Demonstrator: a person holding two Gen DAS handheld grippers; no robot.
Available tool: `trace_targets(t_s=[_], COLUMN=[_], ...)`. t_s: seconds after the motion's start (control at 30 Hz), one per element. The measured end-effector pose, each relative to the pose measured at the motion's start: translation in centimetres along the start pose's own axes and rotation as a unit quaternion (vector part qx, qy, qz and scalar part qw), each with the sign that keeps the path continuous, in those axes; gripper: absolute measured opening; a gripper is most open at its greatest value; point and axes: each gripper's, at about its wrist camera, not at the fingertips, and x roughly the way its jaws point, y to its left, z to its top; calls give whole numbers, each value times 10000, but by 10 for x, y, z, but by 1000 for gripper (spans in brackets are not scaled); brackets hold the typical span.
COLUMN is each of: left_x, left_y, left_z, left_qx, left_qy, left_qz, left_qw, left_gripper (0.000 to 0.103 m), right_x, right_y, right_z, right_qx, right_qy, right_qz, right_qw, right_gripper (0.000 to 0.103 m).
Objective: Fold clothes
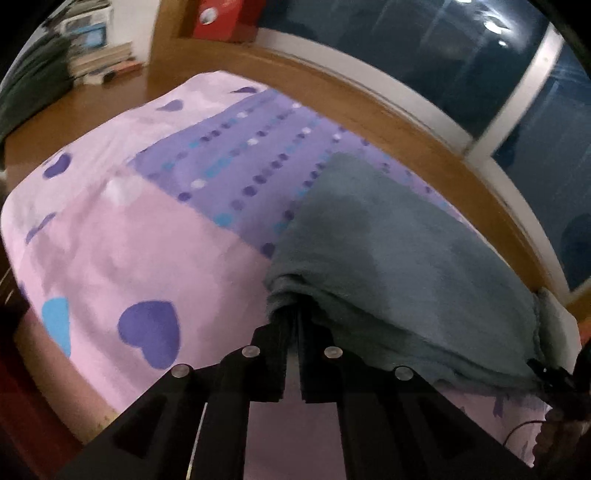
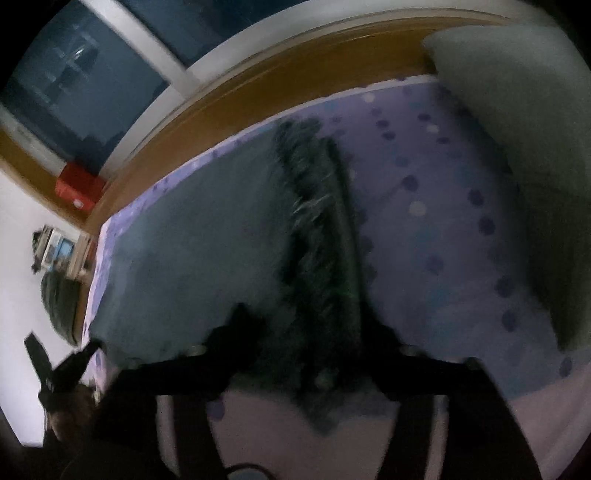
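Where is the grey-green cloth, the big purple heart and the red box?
Grey-green knitted cloth (image 1: 388, 258): left wrist view, middle of its flat top.
Big purple heart printed on the pink sheet (image 1: 149, 330): left wrist view, heart's centre.
Red cardboard box (image 1: 221, 18): left wrist view, its front face.

Grey-teal garment (image 1: 388, 258) folded, flat on bed.

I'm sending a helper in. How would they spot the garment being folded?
Find the bed under the window, with its pink-and-purple heart sheet. The grey-green garment lies along the window side, pinched by the left gripper. It's the only plain, unpatterned cloth there.
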Motion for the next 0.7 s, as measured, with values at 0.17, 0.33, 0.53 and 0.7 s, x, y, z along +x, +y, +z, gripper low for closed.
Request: trace_targets(t_s=[0.17, 0.33, 0.53, 0.7], left_x=[17, 14, -13, -31], left_y=[5, 2, 4, 12], left_z=[2, 5, 22, 59], left_qx=[45, 385, 319, -389], left_qy=[145, 405, 906, 189], left_qz=[149, -46, -1962, -2439], left_qw=[9998, 9984, 9758, 9688], left_gripper=[4, 5, 35, 72], right_x=[5, 1, -4, 3], right_y=[29, 0, 17, 22], right_z=[1, 2, -3, -6], right_qx=[-428, 310, -215, -82], right_qy=[-164, -116, -51, -155], right_qz=[-666, -228, -819, -1046], right_qw=[9967, 9992, 9964, 9944], right_gripper=[19, 21, 49, 51])
